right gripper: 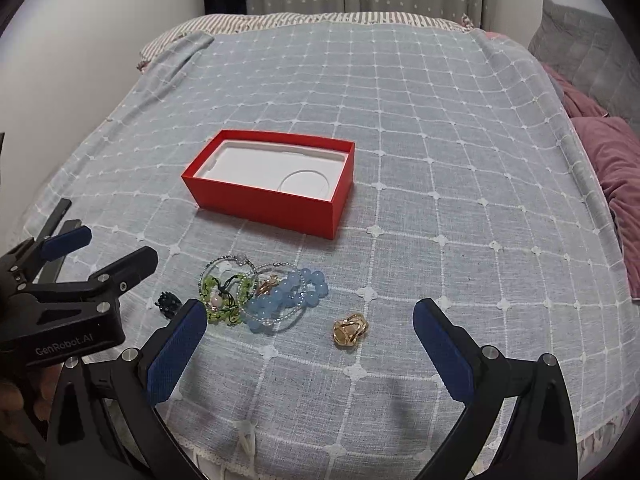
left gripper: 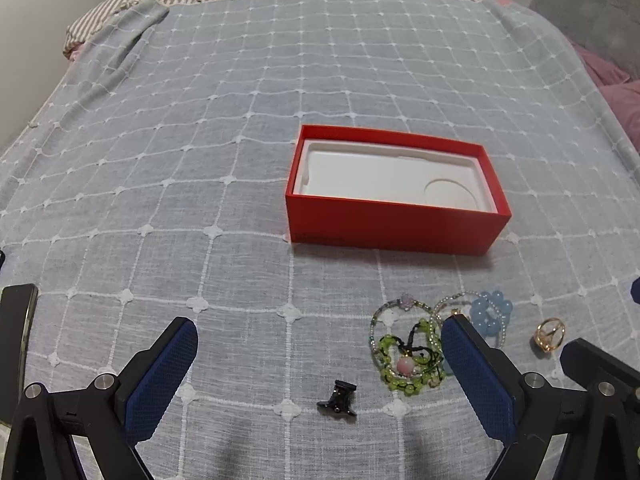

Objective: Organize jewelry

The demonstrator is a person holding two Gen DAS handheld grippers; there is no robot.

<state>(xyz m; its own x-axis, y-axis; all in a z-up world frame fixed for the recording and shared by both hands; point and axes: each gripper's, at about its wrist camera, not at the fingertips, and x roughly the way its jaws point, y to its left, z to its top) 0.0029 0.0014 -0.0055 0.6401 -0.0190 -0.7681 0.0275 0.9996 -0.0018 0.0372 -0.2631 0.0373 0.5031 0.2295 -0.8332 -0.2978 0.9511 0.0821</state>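
An open red box (left gripper: 396, 228) with an empty white insert sits mid-bed; it also shows in the right wrist view (right gripper: 264, 204). Before it lies a tangle of jewelry: a green bead bracelet (left gripper: 404, 364) (right gripper: 222, 300), a blue bead bracelet (left gripper: 490, 312) (right gripper: 288, 296), thin bead strands, a gold ring (left gripper: 549, 335) (right gripper: 350, 330) and a small black piece (left gripper: 339, 399) (right gripper: 167, 303). My left gripper (left gripper: 316, 340) is open and empty, just short of the black piece. My right gripper (right gripper: 310, 324) is open and empty, around the gold ring's near side.
The bed is covered by a grey-blue grid-patterned blanket (left gripper: 200, 160). A white wall runs along the left (right gripper: 80, 60). Pink bedding (right gripper: 612, 168) and a grey cushion (right gripper: 580, 44) lie at the right. The left gripper body (right gripper: 60, 304) shows at the right view's left edge.
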